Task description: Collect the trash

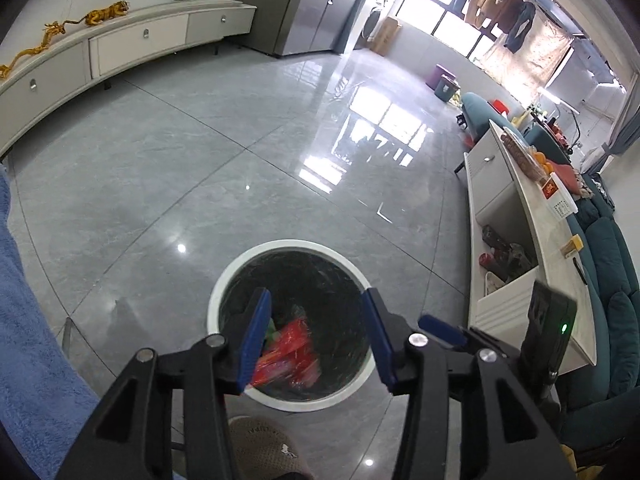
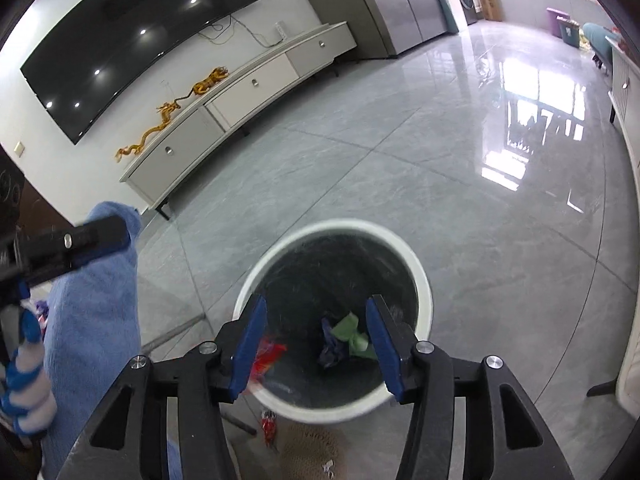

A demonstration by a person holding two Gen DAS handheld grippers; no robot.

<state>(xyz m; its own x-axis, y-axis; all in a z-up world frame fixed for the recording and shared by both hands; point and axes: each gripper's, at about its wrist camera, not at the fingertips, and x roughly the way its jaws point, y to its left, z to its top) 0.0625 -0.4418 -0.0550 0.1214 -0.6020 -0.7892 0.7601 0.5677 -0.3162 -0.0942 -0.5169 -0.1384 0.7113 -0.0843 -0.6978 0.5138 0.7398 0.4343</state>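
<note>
My left hand-held gripper [image 1: 316, 336] hangs over the trash bin [image 1: 224, 280], its blue pads spread with nothing pinched between them. My right hand-held gripper [image 2: 316, 340] sits over the same bin [image 2: 424, 280], jaws likewise apart and empty. Inside the dark liner lie a red wrapper [image 1: 292, 354], a crumpled green paper [image 2: 352, 334] and a dark blue scrap [image 2: 330, 350]. A small red scrap [image 2: 269, 424] lies on the floor just beside the bin's near rim, next to a beige slipper [image 1: 264, 448]. Beyond, grey glossy floor tiles [image 1: 200, 160] run to a white TV cabinet [image 2: 240, 100] carrying gold dragon figures [image 2: 168, 120], under a wall-mounted television [image 2: 132, 48].
</note>
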